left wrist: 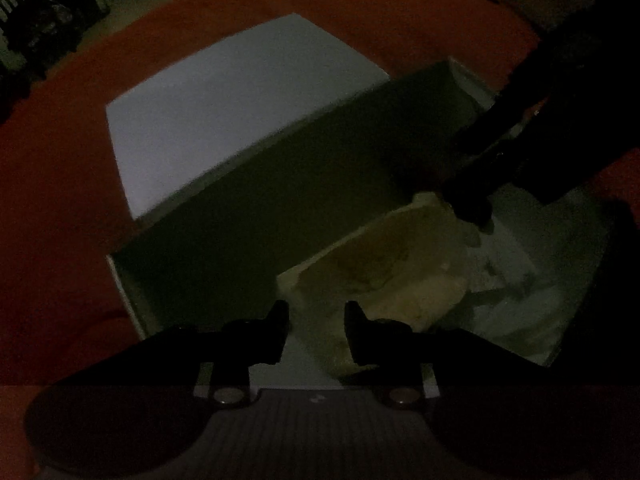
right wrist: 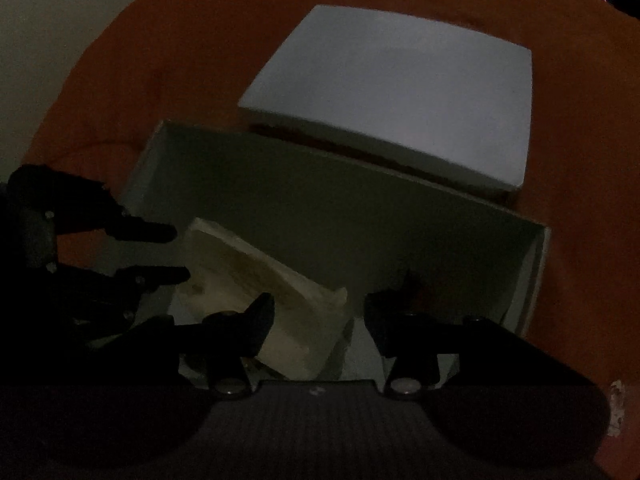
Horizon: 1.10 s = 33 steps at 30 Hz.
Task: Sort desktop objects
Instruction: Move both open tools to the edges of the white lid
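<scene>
i see both grippers, left (left wrist: 316, 332) and right (right wrist: 320, 320), apart and empty over the open box (right wrist: 536, 280) (cream packet (right wrist: 256, 276) inside).

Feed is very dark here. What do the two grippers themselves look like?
Both are black. The left gripper and right gripper each have two short angular fingers on curved black arms, a round silver fastener at each finger base, and a grey ribbed body below. No cables, markings or sleeves are visible.

Pale yellowish packet (right wrist: 256, 280) tilted inside open white box (right wrist: 360, 216)
</scene>
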### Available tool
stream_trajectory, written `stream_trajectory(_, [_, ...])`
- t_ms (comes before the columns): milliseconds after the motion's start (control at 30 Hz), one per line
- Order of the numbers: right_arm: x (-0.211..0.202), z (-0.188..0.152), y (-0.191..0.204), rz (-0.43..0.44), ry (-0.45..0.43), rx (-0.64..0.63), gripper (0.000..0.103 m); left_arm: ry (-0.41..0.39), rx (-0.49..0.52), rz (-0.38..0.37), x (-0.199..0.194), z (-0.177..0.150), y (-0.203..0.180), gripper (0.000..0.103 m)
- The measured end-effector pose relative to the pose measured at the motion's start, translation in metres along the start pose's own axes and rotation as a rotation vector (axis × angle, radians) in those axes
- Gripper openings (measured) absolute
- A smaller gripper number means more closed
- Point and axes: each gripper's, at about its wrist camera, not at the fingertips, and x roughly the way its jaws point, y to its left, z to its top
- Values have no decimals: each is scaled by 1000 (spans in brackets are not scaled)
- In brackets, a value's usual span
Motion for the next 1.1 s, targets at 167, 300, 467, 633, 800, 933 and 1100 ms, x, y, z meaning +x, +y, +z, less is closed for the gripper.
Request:
stream_trajectory(167, [-18, 16, -10, 41, -29, 25, 64, 2, -33, 15, -12, 14, 11, 27])
stream_trajectory(300, [-49, 36, -29, 54, -78, 40, 68, -7, -86, 20, -16, 35, 29, 37])
stream_trajectory(467, [-59, 63, -50, 15, -131, 56, 76, -64, -155, 36, -13, 60, 54, 40])
stream_trajectory(633, [-54, 83, -76, -34, -146, 98, 77, -96, -190, 54, 2, 84, 79, 40])
stream_trajectory(800, [-37, 103, -94, -56, -133, 102, 77, -81, -173, 62, 24, 102, 98, 39])
stream_trajectory(933, [-19, 119, -107, -39, -112, 83, 80, -59, -136, 61, 44, 111, 112, 39])
stream_trajectory(1100, [6, 133, -125, -65, -106, 91, 85, -49, -157, 64, 68, 116, 136, 39])
